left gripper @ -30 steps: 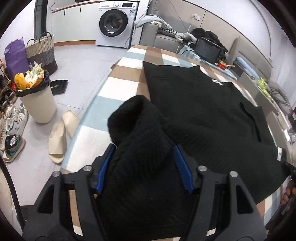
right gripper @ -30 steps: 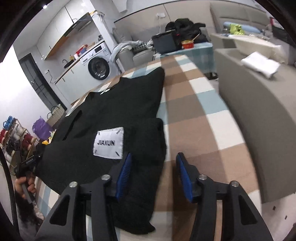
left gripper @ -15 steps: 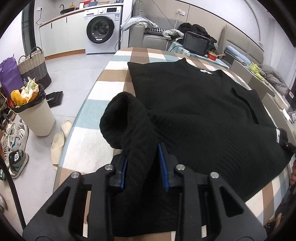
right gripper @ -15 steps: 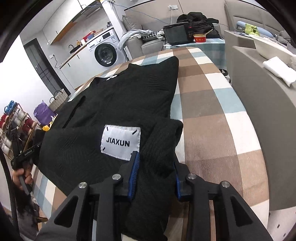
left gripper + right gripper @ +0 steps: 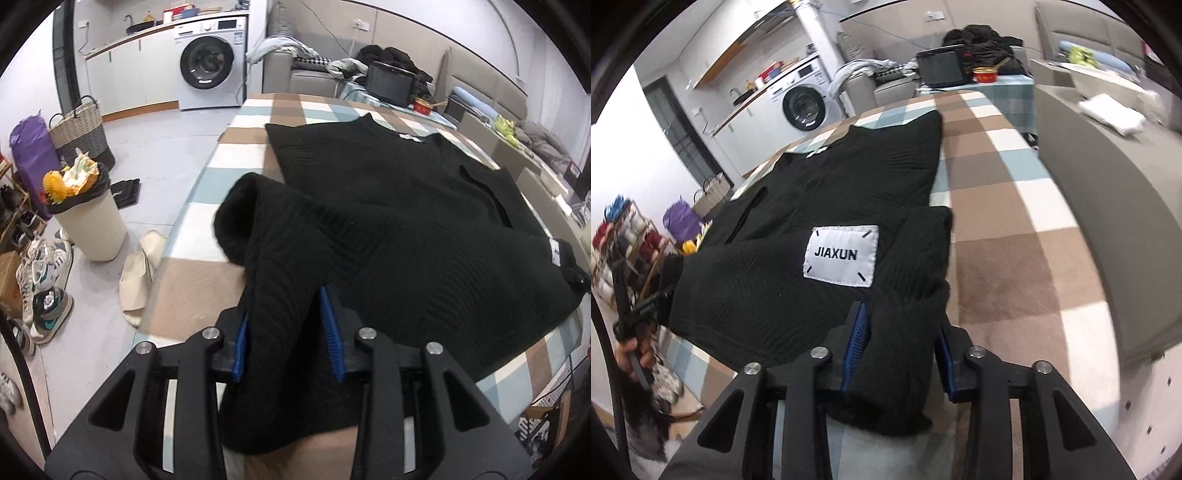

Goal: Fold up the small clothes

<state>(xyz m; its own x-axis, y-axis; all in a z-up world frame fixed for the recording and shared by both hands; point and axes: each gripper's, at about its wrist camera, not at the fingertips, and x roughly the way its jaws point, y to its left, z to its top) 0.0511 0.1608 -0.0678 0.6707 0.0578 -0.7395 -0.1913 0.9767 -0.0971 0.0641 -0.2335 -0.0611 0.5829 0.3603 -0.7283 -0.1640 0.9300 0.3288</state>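
- Our left gripper (image 5: 286,332) grasps a bunched fold of the black sweater (image 5: 424,229); its jaws just eased slightly.
- Our right gripper (image 5: 899,350) clamps the sweater's other corner beside the JIAXUN label (image 5: 842,254); its jaws also eased slightly.

Left gripper (image 5: 286,334) angled downward, blue pads (image 5: 330,338) pressing a bunched fold of black sweater (image 5: 406,229) between them; jaws just eased slightly wider. Right gripper (image 5: 899,349) likewise angled down, clamped on sweater's other corner, jaws also just eased slightly.
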